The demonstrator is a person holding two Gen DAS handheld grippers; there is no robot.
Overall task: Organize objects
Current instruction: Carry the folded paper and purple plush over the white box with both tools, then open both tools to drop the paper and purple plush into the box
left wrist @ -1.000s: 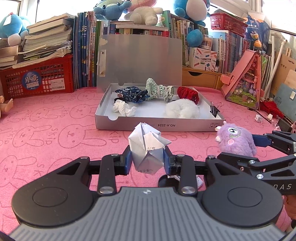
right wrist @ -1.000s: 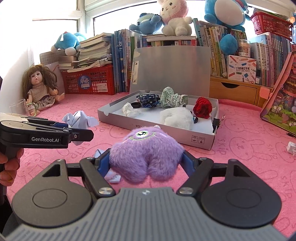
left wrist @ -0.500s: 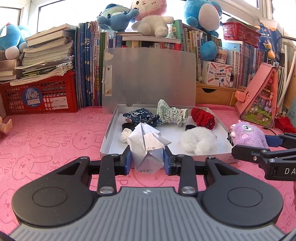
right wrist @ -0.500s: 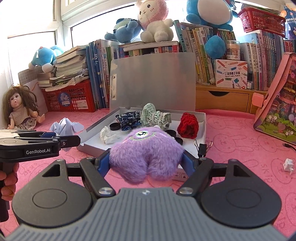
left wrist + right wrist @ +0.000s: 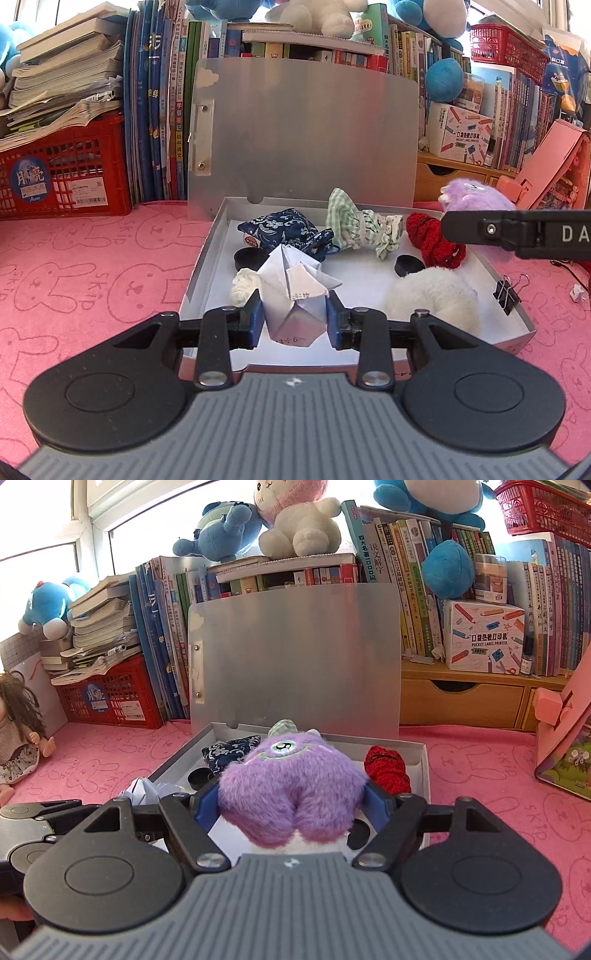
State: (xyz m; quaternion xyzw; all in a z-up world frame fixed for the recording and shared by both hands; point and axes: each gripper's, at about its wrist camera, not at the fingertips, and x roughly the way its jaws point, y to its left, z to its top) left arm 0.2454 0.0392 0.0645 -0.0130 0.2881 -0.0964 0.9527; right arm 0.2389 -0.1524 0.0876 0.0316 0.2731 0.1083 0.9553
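Note:
My left gripper is shut on a folded white paper figure, held over the front left part of the open grey box. In the right wrist view my right gripper is shut on a fuzzy purple one-eyed plush toy, above the box. That purple toy and the right gripper's arm also show at the right of the left wrist view. Inside the box lie a blue patterned pouch, a green checked cloth, a red knitted piece, a white fluffy toy and a crumpled tissue.
The box lid stands upright behind the box, against rows of books. A red crate stands at the left and a pink toy house at the right. A black binder clip hangs on the box's right rim. A doll sits far left.
Both grippers have moved forward over the pink mat with their loads, from in front of the box to above its inside. The box now fills the middle of both views.

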